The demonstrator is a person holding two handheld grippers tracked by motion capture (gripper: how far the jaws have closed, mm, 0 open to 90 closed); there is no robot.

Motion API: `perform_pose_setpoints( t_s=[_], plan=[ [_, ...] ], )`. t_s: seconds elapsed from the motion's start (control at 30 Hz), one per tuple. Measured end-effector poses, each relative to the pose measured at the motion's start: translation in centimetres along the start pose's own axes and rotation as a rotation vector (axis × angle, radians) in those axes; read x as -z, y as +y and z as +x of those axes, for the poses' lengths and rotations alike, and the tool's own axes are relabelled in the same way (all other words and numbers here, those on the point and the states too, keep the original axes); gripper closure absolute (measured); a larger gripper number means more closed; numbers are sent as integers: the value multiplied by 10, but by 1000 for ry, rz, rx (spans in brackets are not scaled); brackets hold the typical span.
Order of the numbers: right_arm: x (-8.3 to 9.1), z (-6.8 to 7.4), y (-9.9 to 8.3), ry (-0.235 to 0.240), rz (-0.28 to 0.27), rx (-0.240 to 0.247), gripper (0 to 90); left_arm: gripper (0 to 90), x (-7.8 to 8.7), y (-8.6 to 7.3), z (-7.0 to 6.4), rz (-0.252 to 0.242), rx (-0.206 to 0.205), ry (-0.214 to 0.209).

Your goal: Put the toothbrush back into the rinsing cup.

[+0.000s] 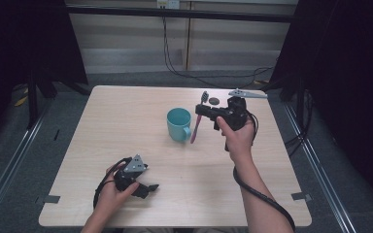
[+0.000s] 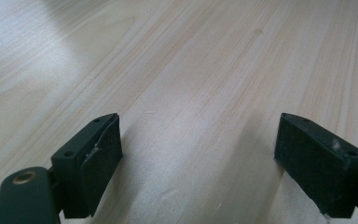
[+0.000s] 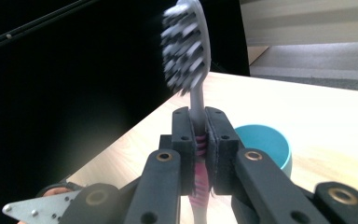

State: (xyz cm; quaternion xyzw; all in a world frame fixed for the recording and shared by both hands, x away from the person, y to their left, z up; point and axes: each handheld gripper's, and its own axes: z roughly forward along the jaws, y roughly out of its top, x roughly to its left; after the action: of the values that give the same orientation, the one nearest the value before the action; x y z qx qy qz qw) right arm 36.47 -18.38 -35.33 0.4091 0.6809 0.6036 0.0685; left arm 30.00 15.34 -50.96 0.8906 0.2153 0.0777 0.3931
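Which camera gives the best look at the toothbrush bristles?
The right gripper view: the toothbrush head stands close above the shut jaws, bristles facing the camera, slightly blurred. The high view shows it small beside the teal cup. The left gripper view looks at bare table.

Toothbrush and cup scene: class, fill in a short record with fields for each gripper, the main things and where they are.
right gripper: jaws shut on the toothbrush, bristles up
toothbrush position: held beside the cup, not in it
cup: teal, upright on the table
left gripper: jaws open, nothing between them, low over the table
small dark object: behind the cup, unclear what
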Motion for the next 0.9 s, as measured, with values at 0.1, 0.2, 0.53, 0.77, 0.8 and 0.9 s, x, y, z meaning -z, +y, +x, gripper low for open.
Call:
perform_pose_setpoints(
  t_s=[0.1,0.2,0.53,0.77,0.8,0.9],
  plan=[
    [-1,1,6,-1,-6,12,836,145,0,0,0,0,-1,0],
    [-2,1,11,-2,-10,16,836,145,0,0,0,0,0,-1],
    [-5,2,25,-16,-18,34,836,144,0,0,0,0,1,0],
    [-9,4,33,-35,-25,44,836,144,0,0,0,4,0,0],
    [-10,3,34,-35,-31,46,836,144,0,0,0,4,1,0],
    [-13,3,36,-41,-33,50,836,144,0,0,0,4,0,0]
  ],
)
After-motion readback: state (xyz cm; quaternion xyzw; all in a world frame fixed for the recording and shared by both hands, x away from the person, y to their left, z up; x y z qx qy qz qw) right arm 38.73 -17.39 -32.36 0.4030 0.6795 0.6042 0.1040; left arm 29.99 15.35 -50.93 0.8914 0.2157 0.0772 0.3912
